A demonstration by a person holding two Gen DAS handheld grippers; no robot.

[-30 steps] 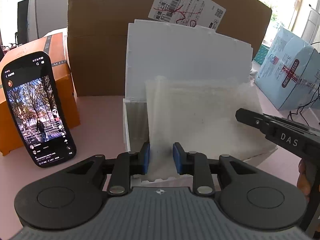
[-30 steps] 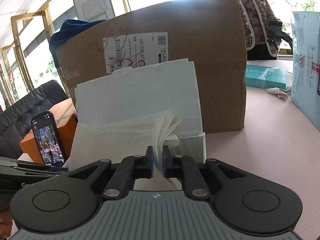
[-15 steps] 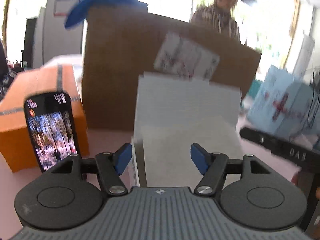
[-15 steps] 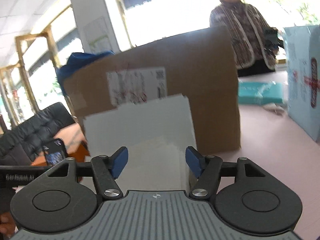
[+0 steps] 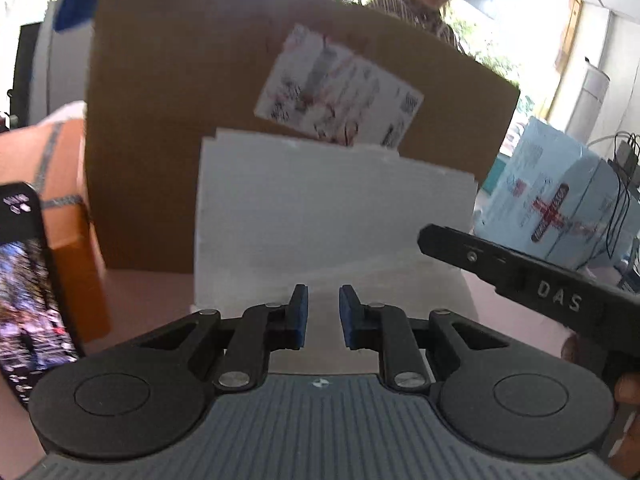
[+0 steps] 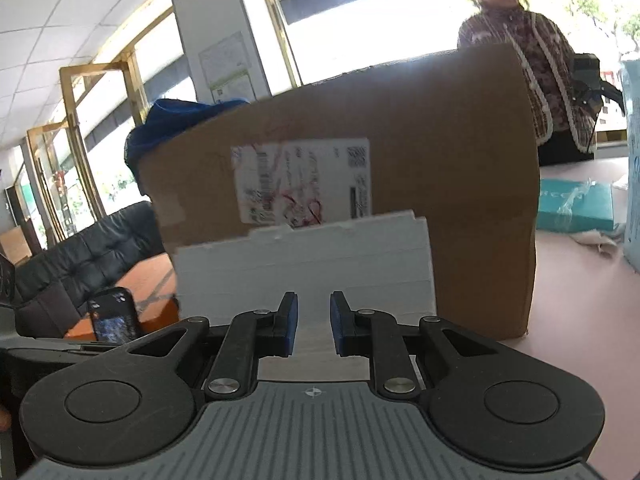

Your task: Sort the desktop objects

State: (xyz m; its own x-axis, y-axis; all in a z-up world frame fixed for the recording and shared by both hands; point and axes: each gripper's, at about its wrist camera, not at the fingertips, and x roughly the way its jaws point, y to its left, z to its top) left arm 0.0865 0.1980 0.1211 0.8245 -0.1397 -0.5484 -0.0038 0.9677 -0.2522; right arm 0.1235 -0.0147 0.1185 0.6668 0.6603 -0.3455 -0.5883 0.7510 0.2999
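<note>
White foam box (image 5: 332,216) stands on the pink bench (image 6: 580,300), against the cardboard carton (image 5: 180,120). Your left claw (image 5: 323,316) and right claw (image 6: 313,322) both hover before it, jaws narrowly parted, gripping nothing. Phone (image 5: 28,292) leans on the orange box (image 5: 68,184), left.

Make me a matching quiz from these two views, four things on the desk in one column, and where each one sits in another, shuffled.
Things:
1. white foam board
2. phone
3. shipping label
4. teal box

Places:
A. stuck on the front of the brown cardboard box
B. lying flat on the pink table, right of the cardboard box
C. propped against the orange box on the left
D. standing just in front of the cardboard box

Pairs: 1-D, 2-C, 3-A, 4-B
</note>
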